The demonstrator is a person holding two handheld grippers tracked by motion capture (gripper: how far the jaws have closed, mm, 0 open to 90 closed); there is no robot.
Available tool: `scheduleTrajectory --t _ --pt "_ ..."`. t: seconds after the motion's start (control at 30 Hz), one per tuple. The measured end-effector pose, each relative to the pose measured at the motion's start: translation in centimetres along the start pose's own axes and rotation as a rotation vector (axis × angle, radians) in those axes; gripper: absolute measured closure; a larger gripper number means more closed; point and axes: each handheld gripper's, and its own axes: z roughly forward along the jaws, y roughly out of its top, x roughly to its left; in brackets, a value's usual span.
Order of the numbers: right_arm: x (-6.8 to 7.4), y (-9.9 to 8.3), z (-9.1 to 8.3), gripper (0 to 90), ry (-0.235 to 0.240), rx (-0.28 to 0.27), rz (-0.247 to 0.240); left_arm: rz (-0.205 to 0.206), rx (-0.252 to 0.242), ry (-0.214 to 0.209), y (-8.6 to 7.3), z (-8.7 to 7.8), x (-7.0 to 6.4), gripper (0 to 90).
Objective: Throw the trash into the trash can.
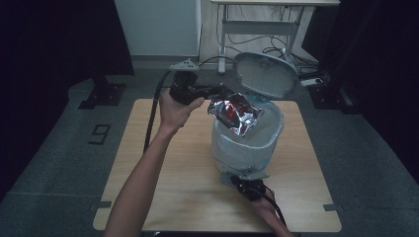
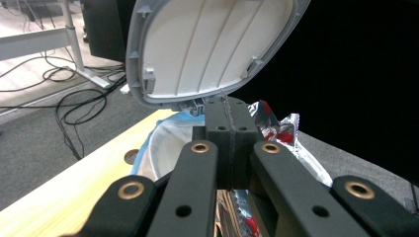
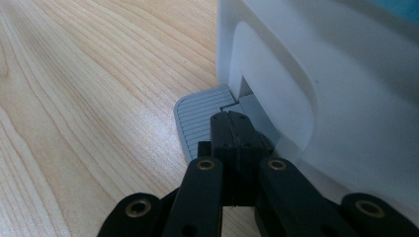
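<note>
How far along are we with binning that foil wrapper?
Done: the bin's lid stands open, with the right gripper shut and pressing the grey pedal. In hand: the left gripper holds the foil wrapper over the bin mouth. Left: release the wrapper inside, then ease off the pedal.

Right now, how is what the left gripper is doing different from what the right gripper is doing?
The left gripper is raised over the open bin, while the right gripper is low at the bin's foot. The left gripper pinches a shiny silver and red wrapper; the right gripper holds nothing and presses its tip on the grey pedal. Both have their black fingers closed together.
</note>
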Motion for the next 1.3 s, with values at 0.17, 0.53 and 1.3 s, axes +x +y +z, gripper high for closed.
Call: scheduleTrajectory --t 0.17,0.53,1.3 --pt "0.0 0.0 0.0 90.0 0.0 0.0 0.001 -0.01 0.001 0.006 -0.2 0.8 0.0 81.0" --pt "0.0 0.0 0.0 90.0 -0.002 -0.001 -0.001 -0.007 0.011 0.035 -1.2 -0.5 0.2 58.5" --pt "0.0 0.0 0.0 90.0 -0.004 -0.001 -0.003 0.006 0.035 0.143 -7.5 -5.4 0.4 51.8"
